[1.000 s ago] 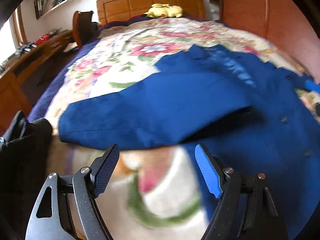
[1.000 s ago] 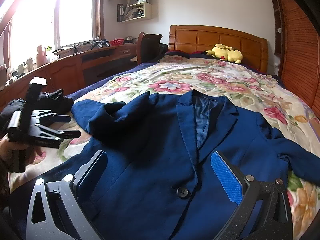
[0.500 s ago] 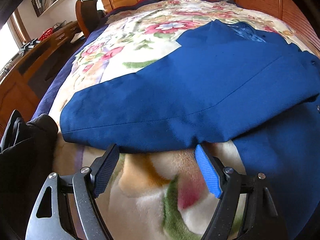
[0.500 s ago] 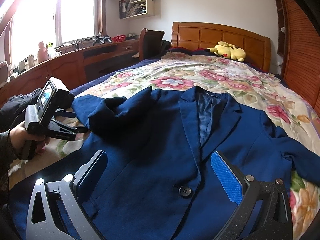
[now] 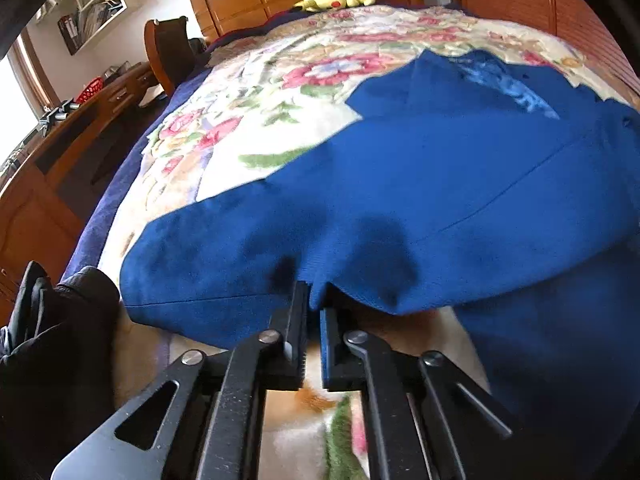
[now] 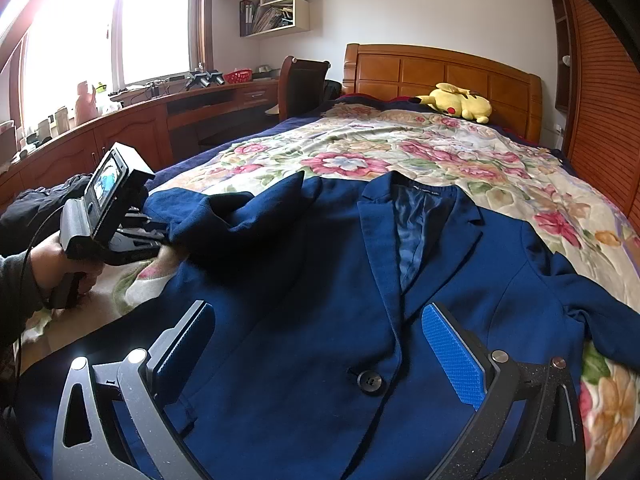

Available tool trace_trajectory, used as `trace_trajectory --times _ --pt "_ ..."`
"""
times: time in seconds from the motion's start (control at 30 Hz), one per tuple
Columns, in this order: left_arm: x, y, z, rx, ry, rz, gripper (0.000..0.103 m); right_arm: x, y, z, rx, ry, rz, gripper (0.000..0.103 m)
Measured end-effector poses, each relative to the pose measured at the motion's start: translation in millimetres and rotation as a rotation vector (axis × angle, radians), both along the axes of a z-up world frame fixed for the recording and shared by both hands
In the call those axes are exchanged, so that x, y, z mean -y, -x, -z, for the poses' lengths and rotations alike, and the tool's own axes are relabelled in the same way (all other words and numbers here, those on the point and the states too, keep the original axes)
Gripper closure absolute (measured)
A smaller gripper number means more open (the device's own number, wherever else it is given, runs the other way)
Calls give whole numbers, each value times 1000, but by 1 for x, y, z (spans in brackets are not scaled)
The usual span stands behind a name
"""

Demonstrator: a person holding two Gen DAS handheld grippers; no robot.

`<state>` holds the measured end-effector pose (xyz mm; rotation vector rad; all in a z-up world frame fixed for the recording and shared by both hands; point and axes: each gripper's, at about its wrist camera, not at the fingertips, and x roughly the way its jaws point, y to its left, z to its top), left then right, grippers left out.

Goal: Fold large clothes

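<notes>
Counts only. One blue jacket (image 6: 312,320) on one bed (image 6: 420,152) with one floral blanket (image 5: 256,112). One dark button (image 6: 369,382) visible on the jacket front; two sleeves, one folded sleeve (image 6: 240,220) at left, one spread sleeve (image 6: 592,320) at right. Two tongs: left tongs (image 5: 314,312), right tongs (image 6: 320,360). One hand (image 6: 60,264) in view. One yellow plush toy (image 6: 460,102). One wooden headboard (image 6: 432,72). One chair (image 6: 304,84). One long worktop (image 6: 160,104) under the window. One red basket (image 6: 238,76). One black garment pile (image 5: 60,340). Wall shelf contents too small to count.
</notes>
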<state>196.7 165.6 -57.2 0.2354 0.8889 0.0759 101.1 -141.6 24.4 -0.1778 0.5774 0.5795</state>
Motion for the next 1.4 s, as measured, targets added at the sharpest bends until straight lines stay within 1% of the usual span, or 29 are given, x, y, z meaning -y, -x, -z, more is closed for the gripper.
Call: trace_trajectory --times 0.07,0.17,0.3,0.43,0.57,0.8,0.93,1.07,1.1,1.2,1.3,1.37,1.4 --pt "3 6 -12 34 7 -14 99 0 0 0 1 -1 1 0" --pt "10 19 -37 100 59 8 99 2 2 -2 5 -8 5 0" --pt "31 33 -67 165 87 47 99 8 7 -7 13 -24 6 0" --pt "60 43 -91 204 132 108 100 18 13 -11 36 -24 21 0" --pt "90 45 -106 230 162 165 100 35 19 -12 49 -15 47 0" --pt "135 42 -122 255 199 246 100 63 25 -9 49 -2 98 0" --pt "159 40 -127 253 197 279 99 72 28 -13 50 -10 116 0" --pt "174 41 -124 234 195 287 99 74 31 -16 51 -20 119 0" --pt "176 40 -121 212 205 288 99 74 31 -16 51 -20 118 0" --pt "176 44 -112 189 226 274 99 73 31 -14 51 -18 114 0" --pt "176 53 -104 195 240 274 88 74 31 -13 52 -18 112 0" --pt "175 58 -101 200 245 274 67 74 31 -13 52 -18 112 0" --pt "176 60 -100 204 252 276 63 74 31 -13 52 -18 112 0"
